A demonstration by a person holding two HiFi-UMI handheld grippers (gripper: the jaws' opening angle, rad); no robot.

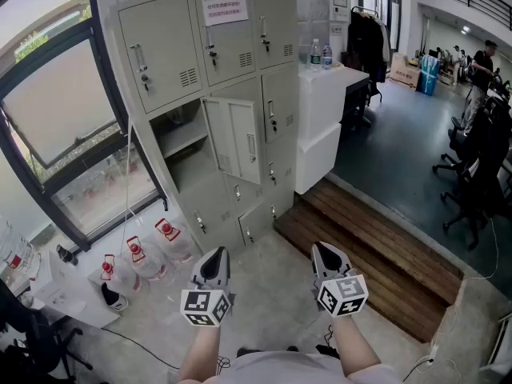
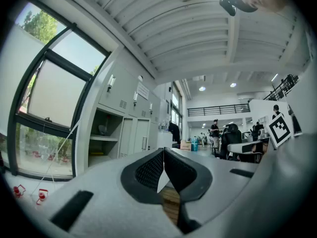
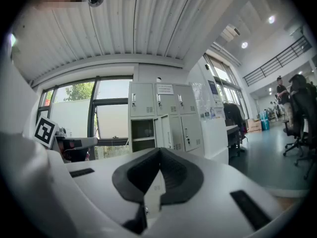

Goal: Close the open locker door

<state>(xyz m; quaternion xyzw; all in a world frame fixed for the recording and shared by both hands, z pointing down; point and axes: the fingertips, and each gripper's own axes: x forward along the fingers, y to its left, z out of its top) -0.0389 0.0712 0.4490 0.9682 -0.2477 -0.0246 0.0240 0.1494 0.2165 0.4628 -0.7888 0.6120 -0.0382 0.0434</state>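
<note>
Two tools held low, facing the lockers (image 1: 210, 94).
The left tool (image 1: 215, 254) has its jaws pressed together, empty; the open locker door (image 1: 234, 138) stands well ahead, just right of it; the right tool (image 1: 326, 252) is likewise closed on nothing.

Approach to the lockers: open floor ahead, obstacles on both flanks
Bare concrete floor (image 1: 268, 290) runs free from the left gripper (image 1: 214, 256) and right gripper (image 1: 325, 253), both with jaws together, toward the locker bank (image 1: 276, 30) at 12 o'clock. The open door (image 1: 234, 138) juts out into that lane, to the right of its open compartment (image 1: 178, 138). Water jugs (image 1: 148, 258) crowd the floor at 10 o'clock, a raised wooden step (image 1: 376, 254) lies at 2 o'clock, and a white counter (image 1: 320, 126) abuts the bank at 1 o'clock
</note>
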